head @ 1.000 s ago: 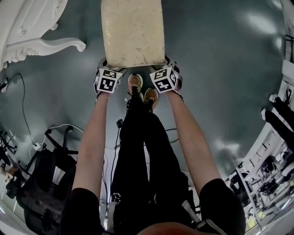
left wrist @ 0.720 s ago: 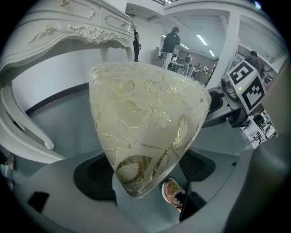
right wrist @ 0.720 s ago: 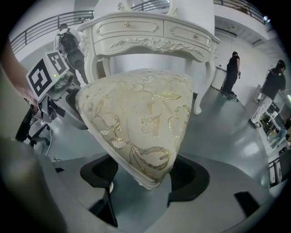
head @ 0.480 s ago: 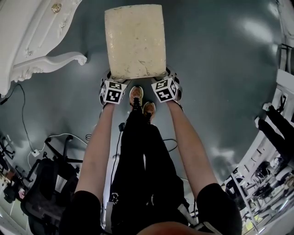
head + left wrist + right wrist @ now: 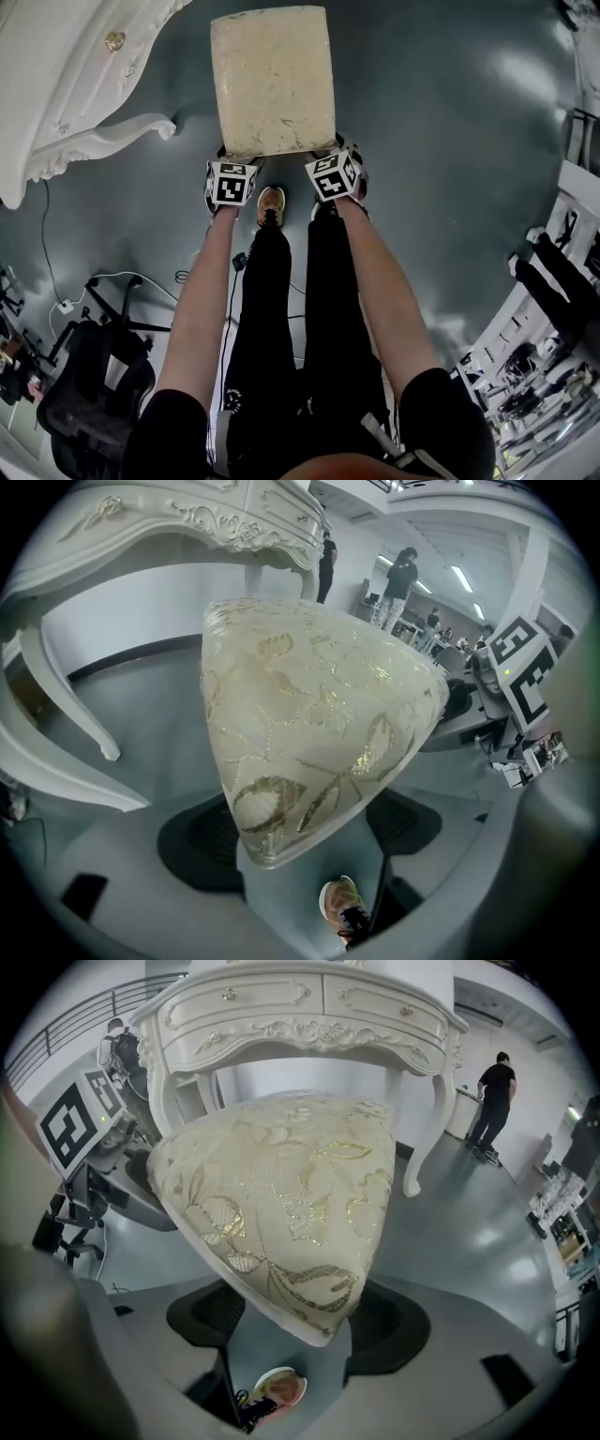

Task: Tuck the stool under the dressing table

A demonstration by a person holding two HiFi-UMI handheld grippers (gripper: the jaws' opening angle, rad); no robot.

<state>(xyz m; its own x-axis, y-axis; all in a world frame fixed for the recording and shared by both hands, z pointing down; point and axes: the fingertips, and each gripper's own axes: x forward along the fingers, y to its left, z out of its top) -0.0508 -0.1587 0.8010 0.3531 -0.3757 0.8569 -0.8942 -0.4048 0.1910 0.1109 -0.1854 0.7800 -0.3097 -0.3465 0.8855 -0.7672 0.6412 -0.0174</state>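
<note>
No legible words or numbers; left gripper [image 5: 227, 157] and right gripper [image 5: 339, 152] cubes carry only square marker patterns.

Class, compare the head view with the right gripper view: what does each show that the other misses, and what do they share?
Head view only: the person's arms and legs, the right gripper seen from above, and an office chair at lower left.
Right gripper view only: the dressing table's drawer fronts with knobs, the open space beneath them, and a bystander at right.
Both: the stool with its cream cushion, the dressing table, the left gripper and one shoe.
</note>
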